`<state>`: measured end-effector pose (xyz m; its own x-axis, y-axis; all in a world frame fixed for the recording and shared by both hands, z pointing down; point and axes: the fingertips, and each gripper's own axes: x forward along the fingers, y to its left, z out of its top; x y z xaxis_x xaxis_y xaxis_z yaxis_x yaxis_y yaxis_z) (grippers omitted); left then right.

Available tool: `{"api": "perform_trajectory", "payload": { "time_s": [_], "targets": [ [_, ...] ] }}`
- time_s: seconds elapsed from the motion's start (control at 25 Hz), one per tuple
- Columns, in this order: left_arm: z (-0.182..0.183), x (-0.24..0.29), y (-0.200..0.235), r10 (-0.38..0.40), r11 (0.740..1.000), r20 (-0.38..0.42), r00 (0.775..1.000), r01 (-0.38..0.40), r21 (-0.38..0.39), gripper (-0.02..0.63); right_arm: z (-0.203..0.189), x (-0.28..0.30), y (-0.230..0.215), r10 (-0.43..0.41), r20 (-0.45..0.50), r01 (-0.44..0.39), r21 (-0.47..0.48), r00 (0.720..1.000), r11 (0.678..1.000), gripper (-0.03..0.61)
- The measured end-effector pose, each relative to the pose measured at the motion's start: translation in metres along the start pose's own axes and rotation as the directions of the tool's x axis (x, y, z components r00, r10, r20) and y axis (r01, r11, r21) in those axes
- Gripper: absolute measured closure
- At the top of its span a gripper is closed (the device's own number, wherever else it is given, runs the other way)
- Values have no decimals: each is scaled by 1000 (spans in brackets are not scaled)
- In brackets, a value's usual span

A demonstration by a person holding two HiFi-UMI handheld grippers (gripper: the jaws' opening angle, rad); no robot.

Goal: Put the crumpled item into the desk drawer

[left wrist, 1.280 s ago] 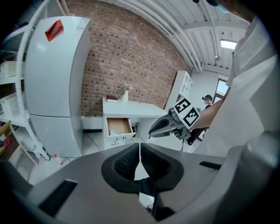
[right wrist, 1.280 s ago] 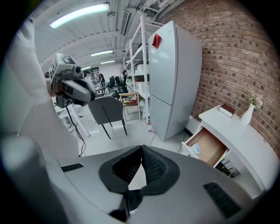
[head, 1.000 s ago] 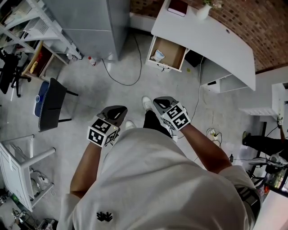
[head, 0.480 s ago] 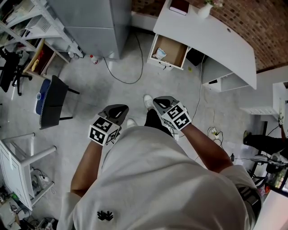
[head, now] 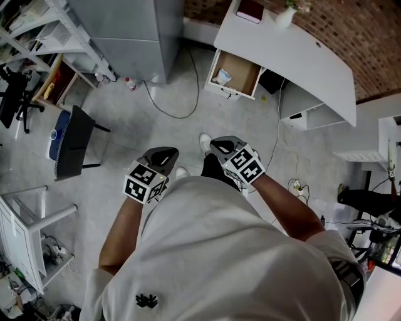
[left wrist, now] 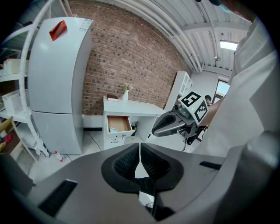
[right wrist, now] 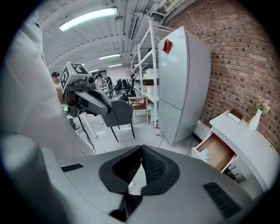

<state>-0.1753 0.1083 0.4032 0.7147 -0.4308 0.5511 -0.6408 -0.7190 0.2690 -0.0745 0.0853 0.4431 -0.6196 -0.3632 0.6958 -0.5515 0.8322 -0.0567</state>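
Note:
A white, pale-blue crumpled item (head: 220,77) lies inside the open desk drawer (head: 240,70), at its left side. The drawer hangs under a white desk (head: 294,53) across the floor from me. Both grippers are held close to my body, far from the drawer. My left gripper (head: 161,152) is shut with nothing between its jaws. My right gripper (head: 220,144) is shut too and holds nothing. The left gripper view shows the drawer (left wrist: 118,123) with the crumpled item (left wrist: 113,129) beyond the shut left gripper (left wrist: 140,156). The right gripper view shows the drawer (right wrist: 216,151) and the crumpled item (right wrist: 204,154) beyond the shut right gripper (right wrist: 141,161).
A grey fridge (head: 128,31) stands left of the desk, with a cable (head: 169,106) and a small bottle (head: 131,83) on the floor by it. A dark chair (head: 74,143) and white shelving (head: 37,37) are at the left. A red book (head: 249,10) and a vase (head: 283,15) sit on the desk.
Almost nothing: the head view shifted slightly and my right gripper edged a little to the left. Both grippers stay shut near my body.

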Motion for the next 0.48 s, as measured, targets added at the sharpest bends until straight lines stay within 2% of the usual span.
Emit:
{"api": "perform_trajectory", "payload": {
  "time_s": [0.48],
  "targets": [
    [-1, 0, 4, 3, 1000, -13, 1000, -3, -1, 584, 8, 2, 8, 16, -9, -17, -62, 1000, 998, 549]
  ]
}}
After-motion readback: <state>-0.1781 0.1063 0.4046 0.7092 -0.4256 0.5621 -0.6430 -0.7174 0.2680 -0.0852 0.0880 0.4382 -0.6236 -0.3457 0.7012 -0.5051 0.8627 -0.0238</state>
